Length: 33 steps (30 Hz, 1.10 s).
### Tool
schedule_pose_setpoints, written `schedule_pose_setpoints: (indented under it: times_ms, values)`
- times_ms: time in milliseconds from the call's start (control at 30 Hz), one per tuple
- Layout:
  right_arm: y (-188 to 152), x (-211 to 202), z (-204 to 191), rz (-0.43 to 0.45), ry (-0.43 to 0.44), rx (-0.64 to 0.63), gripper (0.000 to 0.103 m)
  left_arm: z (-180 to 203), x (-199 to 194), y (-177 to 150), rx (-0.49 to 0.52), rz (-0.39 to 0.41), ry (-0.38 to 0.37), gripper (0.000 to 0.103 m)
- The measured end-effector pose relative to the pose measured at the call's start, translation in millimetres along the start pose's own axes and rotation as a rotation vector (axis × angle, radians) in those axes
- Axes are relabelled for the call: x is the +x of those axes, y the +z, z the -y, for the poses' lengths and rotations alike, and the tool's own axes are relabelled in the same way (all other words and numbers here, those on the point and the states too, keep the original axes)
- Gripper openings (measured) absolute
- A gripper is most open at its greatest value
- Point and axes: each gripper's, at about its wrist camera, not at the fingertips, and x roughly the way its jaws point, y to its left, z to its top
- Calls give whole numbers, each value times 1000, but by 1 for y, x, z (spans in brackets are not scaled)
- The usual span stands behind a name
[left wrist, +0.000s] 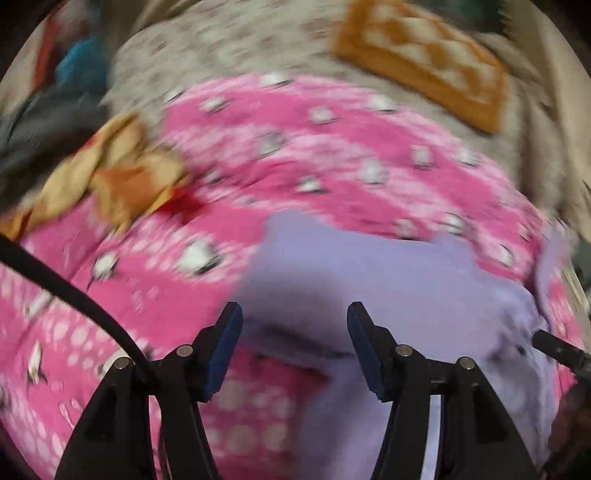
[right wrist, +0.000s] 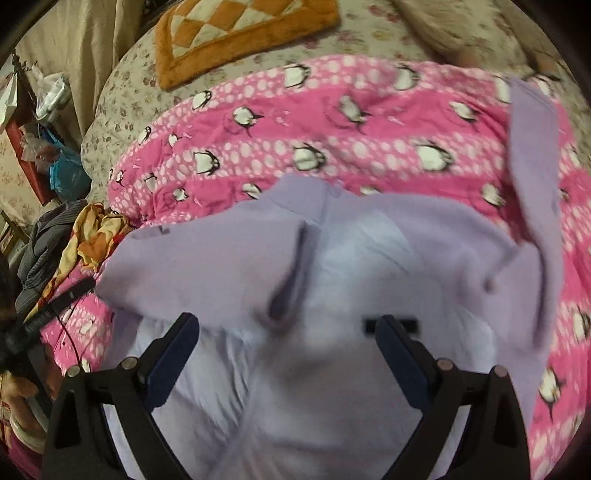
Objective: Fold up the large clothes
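**Desk:** Left wrist view first. What does the claw hold?

**Photographer:** Nothing. The left gripper [left wrist: 294,325] stands with its blue-padded jaws parted over the pale lilac fleece garment [left wrist: 388,280], no cloth between the pads. Motion blur smears the whole frame, and the garment's near edge is cut off behind the black fingers.

**Desk:** And the other?

**Photographer:** The right gripper [right wrist: 288,336] is also spread wide, empty, above the same lilac garment [right wrist: 207,266], which lies crumpled on a pink quilt printed with penguins and white dots [right wrist: 332,122]. One sleeve [right wrist: 532,177] trails up to the right. A small dark tag near the right jaw is too blurred to read.

**Desk:** Surroundings?

**Photographer:** The quilt covers a bed with a floral beige sheet [right wrist: 122,107]. An orange-and-cream diamond-patterned cushion [right wrist: 236,33] sits at the far end. A crumpled yellow-orange cloth [right wrist: 96,236] and a grey striped garment [right wrist: 44,243] lie at the left edge. Clutter beyond is indistinct.
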Motion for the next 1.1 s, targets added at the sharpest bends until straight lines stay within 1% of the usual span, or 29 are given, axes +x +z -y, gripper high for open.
schedule_pose_setpoints:
  times_ms: [33, 67, 100, 133, 167, 200, 233, 267, 300, 333, 367, 400, 433, 500, 533, 600, 633, 700, 733, 800, 867, 933, 1000, 1067, 1100]
  values:
    - [4, 8, -2, -17, 11, 4, 98, -13, 10, -3, -60, -30, 4, 30]
    - [9, 23, -5, -48, 25, 12, 96, -26, 20, -5, -124, -72, -10, 30]
    - [11, 34, -7, -71, 31, 16, 93, -33, 26, -5, -161, -95, -26, 30]
    - [14, 49, -9, -102, 24, 20, 85, -41, 31, -5, -211, -115, -56, 30]
    - [15, 65, -9, -126, 8, 25, 72, -46, 32, -3, -247, -119, -76, 30]
    - [17, 78, -10, -141, 8, 29, 62, -48, 31, -1, -263, -110, -82, 30]
    - [16, 85, -10, -147, 24, 29, 40, -51, 27, -1, -267, -95, -81, 30]
    - [16, 91, -11, -149, 46, 33, 29, -55, 22, 0, -273, -71, -73, 30]
    - [16, 89, -10, -128, 67, 45, 24, -56, 19, 0, -279, -59, -68, 30]
    - [16, 80, -9, -88, 98, 68, 20, -61, 15, 0, -297, -46, -64, 30]
    - [17, 71, -7, -56, 129, 81, 19, -67, 13, 0, -324, -39, -74, 30]
    - [17, 51, -4, -2, 167, 88, 19, -67, 14, 2, -342, -36, -85, 30]
    - [17, 39, -1, 32, 167, 85, 19, -70, 14, 0, -367, -36, -111, 30]
    - [16, 10, 8, 109, 81, 59, 19, -65, 16, 2, -360, -49, -143, 30]
    - [16, 4, 12, 121, 39, 47, 19, -60, 18, 3, -340, -56, -150, 30]
    - [14, 0, 22, 111, -38, 32, 19, -47, 18, 2, -290, -61, -140, 30]
    - [12, 2, 27, 92, -51, 37, 19, -42, 17, 2, -269, -59, -137, 30]
    - [9, 3, 37, 67, -43, 66, 19, -32, 15, 2, -227, -52, -145, 30]
    - [8, -1, 40, 77, -35, 80, 19, -29, 14, 2, -218, -50, -153, 30]
    - [8, -14, 44, 120, -48, 80, 19, -25, 14, 3, -199, -47, -164, 30]
    - [10, -21, 48, 141, -73, 74, 19, -21, 17, 3, -177, -55, -150, 30]
    - [12, -15, 54, 116, -86, 70, 19, -15, 26, 2, -145, -86, -129, 30]
    - [12, -9, 62, 87, -86, 94, 19, -11, 31, -1, -122, -105, -114, 30]
    - [11, -9, 65, 93, -83, 108, 19, -5, 37, -3, -73, -129, -70, 30]
    - [11, -8, 68, 96, -95, 112, 19, -2, 41, -6, -50, -141, -46, 30]
